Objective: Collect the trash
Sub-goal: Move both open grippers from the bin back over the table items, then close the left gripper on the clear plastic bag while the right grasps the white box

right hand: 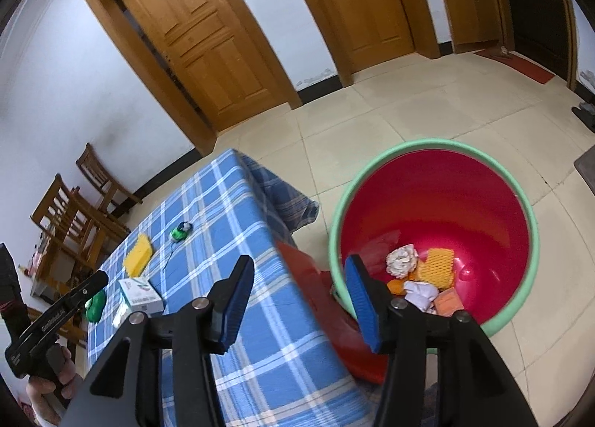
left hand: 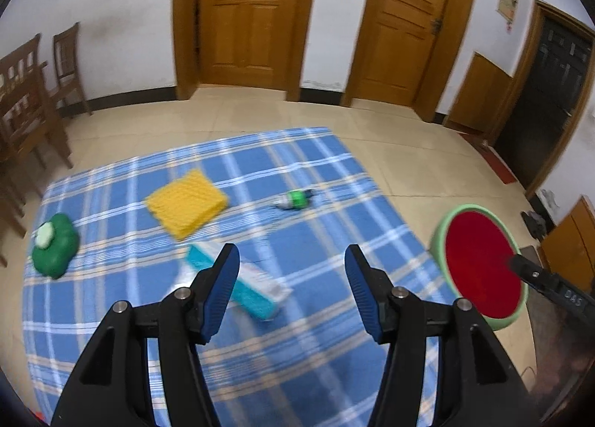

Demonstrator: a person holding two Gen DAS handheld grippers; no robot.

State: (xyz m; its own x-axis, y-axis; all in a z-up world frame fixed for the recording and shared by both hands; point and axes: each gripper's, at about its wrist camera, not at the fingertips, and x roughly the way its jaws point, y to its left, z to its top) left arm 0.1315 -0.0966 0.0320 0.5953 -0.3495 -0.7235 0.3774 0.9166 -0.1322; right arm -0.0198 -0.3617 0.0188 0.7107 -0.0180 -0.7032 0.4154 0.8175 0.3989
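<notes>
A red bin with a green rim (right hand: pixel 435 204) stands on the floor right of the table and holds crumpled paper (right hand: pixel 401 259), yellow foam and orange scraps. It also shows in the left wrist view (left hand: pixel 479 263). On the blue plaid tablecloth (left hand: pixel 316 241) lie a yellow sponge (left hand: pixel 187 202), a small green-labelled bottle (left hand: pixel 295 199), a teal and white box (left hand: pixel 256 287) and a green flower-shaped thing (left hand: pixel 55 245). My left gripper (left hand: pixel 292 267) is open and empty above the cloth, near the box. My right gripper (right hand: pixel 297 285) is open and empty, between the table edge and the bin.
Wooden chairs (left hand: pixel 22 100) stand left of the table. Two wooden doors (left hand: pixel 245 14) are in the far wall. A red flat object (right hand: pixel 327 297) sits between table and bin. A dark doorway (left hand: pixel 550 92) with a red mat is at the right.
</notes>
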